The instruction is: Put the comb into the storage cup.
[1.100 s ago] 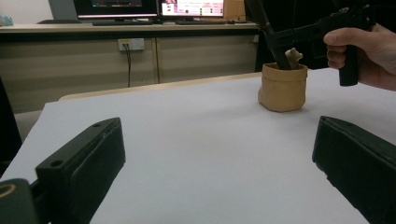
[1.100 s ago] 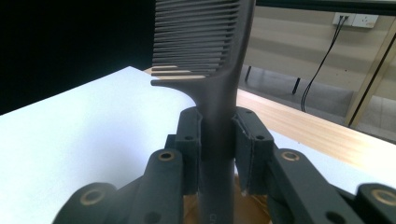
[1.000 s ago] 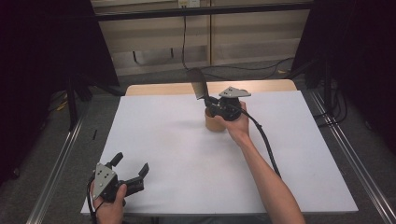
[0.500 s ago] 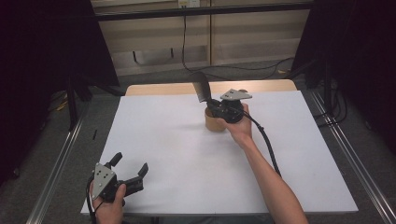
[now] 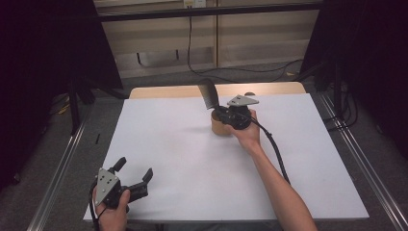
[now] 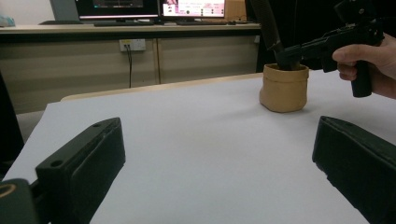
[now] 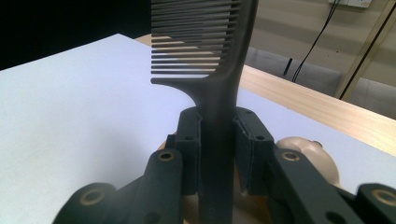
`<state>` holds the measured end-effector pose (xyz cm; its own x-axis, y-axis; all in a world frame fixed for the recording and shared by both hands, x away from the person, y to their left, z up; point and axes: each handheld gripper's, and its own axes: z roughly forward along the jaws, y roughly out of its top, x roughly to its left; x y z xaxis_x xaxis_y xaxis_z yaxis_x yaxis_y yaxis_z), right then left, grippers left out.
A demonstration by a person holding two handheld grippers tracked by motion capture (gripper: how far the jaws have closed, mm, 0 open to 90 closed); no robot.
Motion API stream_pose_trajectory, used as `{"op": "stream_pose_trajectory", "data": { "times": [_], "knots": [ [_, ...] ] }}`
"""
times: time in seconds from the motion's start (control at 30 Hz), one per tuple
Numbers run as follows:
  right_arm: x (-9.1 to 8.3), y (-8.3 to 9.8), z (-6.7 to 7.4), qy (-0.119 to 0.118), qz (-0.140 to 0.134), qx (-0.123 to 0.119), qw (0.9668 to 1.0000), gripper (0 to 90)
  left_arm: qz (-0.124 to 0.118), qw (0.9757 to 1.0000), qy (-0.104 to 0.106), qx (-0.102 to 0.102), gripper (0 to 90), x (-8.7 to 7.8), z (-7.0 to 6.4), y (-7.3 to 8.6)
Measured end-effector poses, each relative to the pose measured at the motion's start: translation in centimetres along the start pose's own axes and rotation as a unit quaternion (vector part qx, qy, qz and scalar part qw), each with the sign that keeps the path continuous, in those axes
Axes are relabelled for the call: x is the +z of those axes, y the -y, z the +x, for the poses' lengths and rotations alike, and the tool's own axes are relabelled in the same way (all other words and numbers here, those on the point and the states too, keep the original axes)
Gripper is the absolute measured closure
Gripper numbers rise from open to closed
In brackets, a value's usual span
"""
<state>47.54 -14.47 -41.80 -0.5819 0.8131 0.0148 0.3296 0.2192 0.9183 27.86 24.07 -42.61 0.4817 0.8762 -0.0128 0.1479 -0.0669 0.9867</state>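
A dark comb (image 5: 208, 94) (image 7: 212, 70) stands upright with its handle down in a small tan pouch (image 5: 221, 126) (image 6: 284, 87) at the back middle of the white sheet. My right gripper (image 5: 221, 113) (image 7: 217, 156) is shut on the comb's handle just above the pouch's rim. The comb's teeth point left in the right gripper view. My left gripper (image 5: 132, 174) (image 6: 219, 172) rests open near the sheet's front left corner, nothing between its jaws, far from the pouch.
The white sheet (image 5: 168, 144) covers a wooden table whose far edge (image 5: 163, 91) shows. A cable (image 5: 274, 149) trails from the right gripper along the forearm. A pale rounded object (image 7: 310, 156) sits beside the pouch. Metal rails (image 5: 57, 168) flank the table.
The right gripper and comb have shifted slightly; the comb's handle sits a little lower in the pouch. The left gripper has stayed put.
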Motion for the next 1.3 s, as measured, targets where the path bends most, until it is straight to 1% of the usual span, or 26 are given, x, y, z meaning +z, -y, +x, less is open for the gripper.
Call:
{"op": "stream_pose_trajectory", "data": {
  "times": [0.07, 0.13, 0.4, 0.5, 0.67, 0.87, 0.97, 1.03, 1.13, 1.17, 1.2, 1.3],
  "knots": [
    [0.0, 0.0, 0.0, 0.002, 0.004, -0.002, 1.0, 72.6, -0.001, 1.0, 0.001, -0.001, 2.6, 0.0, 0.0, 0.0],
    [0.1, 0.1, 0.2, 0.006, 0.009, -0.01, 0.9999, 72.6, 0.0, 1.0, 0.001, 0.0, 2.6, 0.0, 0.0, 0.0],
    [0.1, 0.1, 0.1, 0.003, 0.012, -0.006, 0.9999, 72.3, 0.001, 1.0, 0.001, 0.0, 2.6, 0.0, 0.0, 0.0],
    [0.2, 0.0, 0.1, 0.005, 0.014, -0.014, 0.9998, 72.4, 0.0, 1.0, 0.001, 0.0, 2.6, 0.0, 0.0, 0.0],
    [0.3, -0.2, 0.1, 0.005, 0.024, -0.019, 0.9995, 71.8, 0.0, 1.0, 0.0, -0.001, 2.6, 0.0, 0.0, 0.0],
    [0.5, 0.1, 0.2, 0.004, 0.037, -0.019, 0.9991, 68.6, 0.001, 1.0, 0.001, -0.001, 2.6, 0.0, 0.0, 0.0],
    [0.5, 0.0, 0.2, 0.0, 0.03, -0.012, 0.9995, 67.0, 0.0, 1.0, 0.002, -0.001, 2.6, 0.0, 0.0, 0.0],
    [0.3, -0.1, 0.2, -0.004, 0.024, -0.011, 0.9996, 64.4, 0.001, 1.0, 0.002, -0.001, 2.6, 0.0, 0.0, 0.0],
    [0.0, -0.4, 0.3, -0.01, 0.017, -0.006, 0.9998, 61.9, 0.001, 1.0, 0.002, -0.001, 2.6, 0.0, 0.0, 0.0],
    [-0.1, -0.5, 0.4, -0.013, 0.013, -0.008, 0.9998, 60.6, 0.001, 1.0, 0.002, -0.001, 2.6, 0.0, 0.0, 0.0],
    [-0.2, -0.5, 0.4, -0.016, 0.01, -0.005, 0.9998, 59.1, 0.001, 1.0, 0.002, -0.001, 2.6, 0.0, 0.0, 0.0],
    [-0.7, -0.7, 0.4, -0.018, 0.003, 0.0, 0.9998, 57.4, 0.0, 1.0, 0.001, -0.002, 2.6, 0.0, 0.0, 0.0]
  ]
}}
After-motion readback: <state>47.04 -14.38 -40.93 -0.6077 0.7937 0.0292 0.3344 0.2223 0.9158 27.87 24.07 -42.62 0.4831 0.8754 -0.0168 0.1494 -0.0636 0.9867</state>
